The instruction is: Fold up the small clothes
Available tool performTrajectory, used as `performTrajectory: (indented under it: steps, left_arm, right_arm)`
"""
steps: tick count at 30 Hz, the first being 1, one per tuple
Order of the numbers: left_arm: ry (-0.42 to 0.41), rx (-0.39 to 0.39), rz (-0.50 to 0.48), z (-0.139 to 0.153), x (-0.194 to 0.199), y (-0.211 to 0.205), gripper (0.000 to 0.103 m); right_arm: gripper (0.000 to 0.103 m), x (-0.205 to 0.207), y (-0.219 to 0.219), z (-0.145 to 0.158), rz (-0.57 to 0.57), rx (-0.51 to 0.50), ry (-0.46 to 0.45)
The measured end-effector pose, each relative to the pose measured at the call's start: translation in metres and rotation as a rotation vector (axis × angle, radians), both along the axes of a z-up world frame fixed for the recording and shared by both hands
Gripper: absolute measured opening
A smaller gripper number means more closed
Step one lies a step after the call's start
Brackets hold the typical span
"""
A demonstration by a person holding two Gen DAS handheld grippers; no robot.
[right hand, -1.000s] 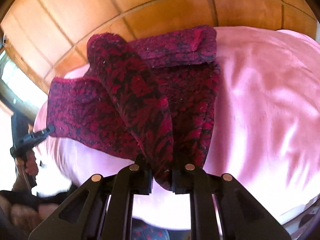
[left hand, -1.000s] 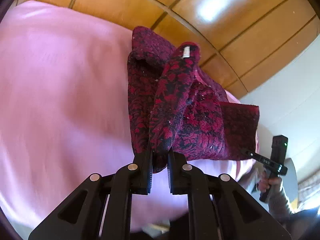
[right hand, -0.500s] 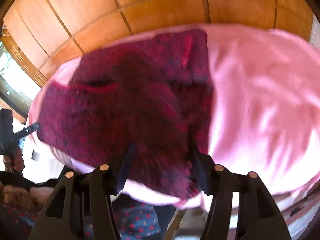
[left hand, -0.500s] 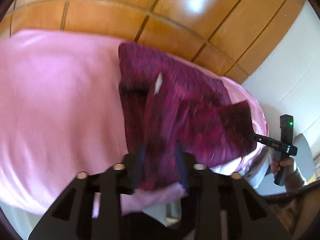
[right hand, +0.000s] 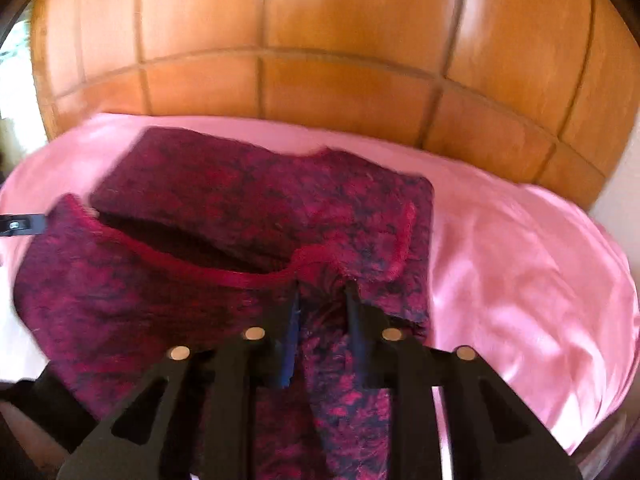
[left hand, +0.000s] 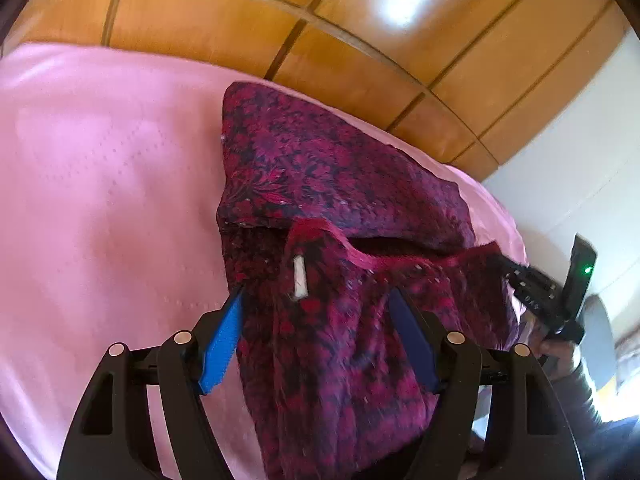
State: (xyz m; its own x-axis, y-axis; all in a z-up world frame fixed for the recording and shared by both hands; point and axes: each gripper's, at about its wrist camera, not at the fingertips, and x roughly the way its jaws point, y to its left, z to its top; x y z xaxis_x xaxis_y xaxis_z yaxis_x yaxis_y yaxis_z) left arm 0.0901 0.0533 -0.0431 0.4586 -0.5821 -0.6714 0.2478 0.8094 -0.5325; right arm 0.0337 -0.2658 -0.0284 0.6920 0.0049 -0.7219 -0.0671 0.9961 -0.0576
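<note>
Dark red patterned garment (left hand: 332, 184) lies on pink bed (left hand: 100, 200), far part flat toward wooden headboard (left hand: 280, 28), near part hanging over bed's near edge. Left gripper (left hand: 316, 300) spread wide, cloth between blue pads, no grip. White label (left hand: 299, 278) shows between fingers. Right gripper (right hand: 320, 300) narrow, fold of garment (right hand: 248, 216) between fingers; firm pinch or not, cannot tell. Picture blurred.

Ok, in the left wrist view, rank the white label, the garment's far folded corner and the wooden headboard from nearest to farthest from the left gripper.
1. White label, just ahead of the left gripper, between its open jaws.
2. Garment's far folded corner, upper centre on the pink sheet.
3. Wooden headboard, behind the bed.
</note>
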Motion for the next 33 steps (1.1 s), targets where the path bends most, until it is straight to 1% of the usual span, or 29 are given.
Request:
performTrajectory:
  steps: [2, 3, 5, 6, 8, 9, 11, 12, 13, 16, 18, 20, 22, 23, 24, 25, 27, 28, 29, 30, 31, 33]
  left_arm:
    - [0.007, -0.018, 0.006, -0.006, 0.007, -0.003, 0.063]
    - [0.003, -0.018, 0.017, -0.006, 0.008, -0.004, 0.063]
    - [-0.017, -0.011, 0.049, -0.007, 0.013, -0.004, 0.063]
    - [-0.021, -0.004, 0.068, -0.007, 0.015, -0.004, 0.063]
    - [-0.02, -0.026, 0.078, -0.007, 0.02, -0.001, 0.063]
    - [-0.021, -0.028, 0.085, -0.007, 0.021, -0.001, 0.063]
    - [-0.03, -0.026, 0.074, -0.004, 0.024, -0.002, 0.063]
    - [-0.03, -0.027, 0.059, -0.004, 0.024, -0.004, 0.062]
    - [-0.031, -0.027, 0.045, -0.003, 0.025, -0.005, 0.058]
    - [-0.041, -0.014, 0.007, -0.002, 0.022, -0.009, 0.057]
    - [-0.046, 0.001, -0.014, -0.002, 0.019, -0.013, 0.051]
    - [-0.05, 0.015, -0.04, -0.003, 0.017, -0.016, 0.042]
    - [-0.06, 0.021, -0.059, -0.003, 0.016, -0.019, 0.035]
    - [-0.063, 0.012, -0.075, -0.003, 0.015, -0.02, 0.031]
    - [-0.068, 0.008, -0.08, -0.003, 0.015, -0.021, 0.029]
    - [-0.073, 0.006, -0.081, -0.002, 0.014, -0.02, 0.029]
    - [-0.08, 0.005, -0.078, -0.001, 0.014, -0.02, 0.028]
    - [-0.085, 0.009, -0.075, -0.001, 0.013, -0.02, 0.023]
    - [-0.089, 0.017, -0.069, -0.002, 0.012, -0.019, 0.022]
    - [-0.097, 0.032, -0.055, -0.002, 0.01, -0.019, 0.018]
    - [-0.105, 0.044, -0.041, -0.001, 0.008, -0.019, 0.017]
    - [-0.132, 0.055, -0.023, 0.004, -0.001, -0.017, 0.016]
  right_arm:
    - [0.019, 0.007, -0.018, -0.015, -0.077, 0.025, 0.034]
    - [0.019, 0.01, -0.027, -0.021, -0.101, 0.047, 0.054]
    - [0.02, 0.014, -0.045, -0.036, -0.149, 0.132, 0.089]
    - [0.024, 0.015, -0.051, -0.042, -0.158, 0.179, 0.103]
    - [0.03, 0.016, -0.053, -0.046, -0.161, 0.202, 0.104]
    - [0.037, 0.017, -0.054, -0.05, -0.156, 0.206, 0.116]
    - [0.042, 0.017, -0.058, -0.055, -0.165, 0.234, 0.13]
    - [0.043, 0.017, -0.063, -0.057, -0.171, 0.27, 0.13]
    - [0.046, 0.016, -0.068, -0.059, -0.176, 0.297, 0.13]
    - [0.048, 0.013, -0.08, -0.063, -0.182, 0.37, 0.117]
    - [0.05, 0.011, -0.08, -0.063, -0.18, 0.36, 0.103]
    - [0.052, 0.008, -0.08, -0.063, -0.187, 0.338, 0.097]
    - [0.055, 0.006, -0.077, -0.059, -0.195, 0.306, 0.093]
    - [0.057, 0.005, -0.075, -0.055, -0.197, 0.279, 0.087]
    - [0.061, 0.001, -0.069, -0.049, -0.202, 0.24, 0.072]
    - [0.062, 0.0, -0.063, -0.045, -0.21, 0.205, 0.06]
    - [0.061, -0.007, -0.055, -0.032, -0.195, 0.148, 0.013]
    - [0.058, -0.01, -0.051, -0.027, -0.18, 0.134, -0.005]
    - [0.041, -0.01, -0.048, -0.027, -0.169, 0.116, -0.013]
    - [0.023, -0.011, -0.042, -0.026, -0.143, 0.073, -0.01]
    - [0.023, -0.01, -0.036, -0.026, -0.129, 0.037, 0.0]
    - [0.018, -0.015, -0.027, -0.026, -0.1, -0.032, -0.002]
